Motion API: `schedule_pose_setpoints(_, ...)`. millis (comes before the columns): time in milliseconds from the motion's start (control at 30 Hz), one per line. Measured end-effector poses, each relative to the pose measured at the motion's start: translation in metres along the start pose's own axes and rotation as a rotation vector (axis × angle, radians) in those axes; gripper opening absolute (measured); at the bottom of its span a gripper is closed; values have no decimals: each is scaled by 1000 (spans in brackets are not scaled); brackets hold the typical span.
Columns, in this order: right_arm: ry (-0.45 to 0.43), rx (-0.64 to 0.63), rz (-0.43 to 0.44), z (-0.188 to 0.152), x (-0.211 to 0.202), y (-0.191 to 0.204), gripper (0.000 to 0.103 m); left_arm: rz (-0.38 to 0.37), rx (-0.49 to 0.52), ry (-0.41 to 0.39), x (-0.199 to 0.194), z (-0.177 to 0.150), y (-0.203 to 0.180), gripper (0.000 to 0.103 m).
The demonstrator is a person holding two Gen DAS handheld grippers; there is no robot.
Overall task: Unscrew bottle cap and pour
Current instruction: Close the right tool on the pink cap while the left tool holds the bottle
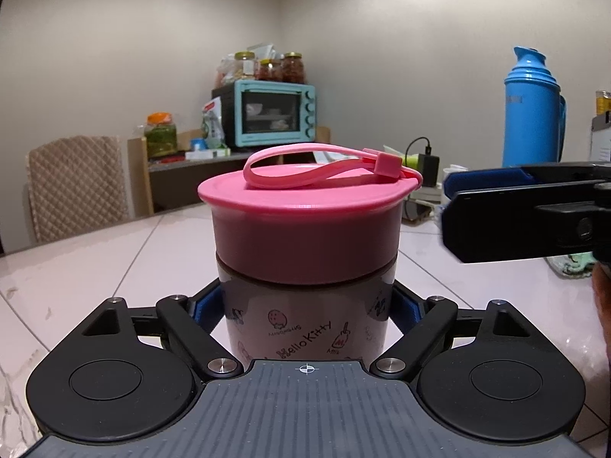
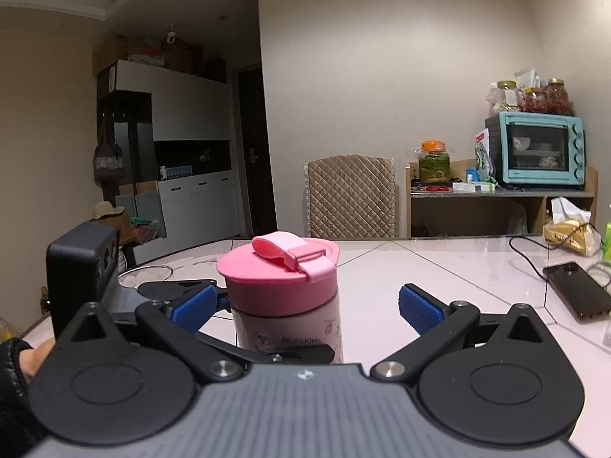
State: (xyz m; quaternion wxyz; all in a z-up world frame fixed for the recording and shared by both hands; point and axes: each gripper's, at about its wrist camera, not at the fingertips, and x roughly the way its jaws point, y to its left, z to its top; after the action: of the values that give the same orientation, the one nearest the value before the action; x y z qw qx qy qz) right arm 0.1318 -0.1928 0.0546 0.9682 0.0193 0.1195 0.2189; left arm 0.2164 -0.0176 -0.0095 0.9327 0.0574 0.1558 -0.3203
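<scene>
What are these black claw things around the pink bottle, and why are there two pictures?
They are two hand-held grippers, no robot arm: a person carries one in each hand, and each has a wide-angle camera looking along its two fingers. One picture comes from the left gripper, the other from the right gripper.

In the left view the blue pads press on the body of the bottle, so that gripper holds it upright on the table. Its pink cap is on, with a strap lying across the top.

In the right view the right gripper stands open, its pads either side of the bottle without touching. A sleeve shows at the edge.

Also on the table: a phone on a cable, and a blue flask.
</scene>
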Motion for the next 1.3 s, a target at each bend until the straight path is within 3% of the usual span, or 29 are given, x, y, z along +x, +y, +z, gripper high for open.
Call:
schedule_pose_setpoints(267,7,-61,-4,10,23,13,103,-4,7,-3,4,-1,-1,89)
schedule_pose_setpoints(333,10,-68,-9,12,28,14,103,5,10,17,0,0,-27,89)
schedule_pose_setpoints(567,50,-81,-15,12,41,19,103,6,9,11,4,2,-45,89)
schedule_pose_setpoints(800,67,-62,-24,9,51,20,103,-1,8,-10,8,-3,-23,90)
schedule_pose_setpoints(1133,68,-42,-28,5,52,18,103,0,8,-10,8,-4,-29,90)
schedule_pose_setpoints(1300,72,-36,-23,5,55,15,97,-1,8,-11,9,-4,-28,90)
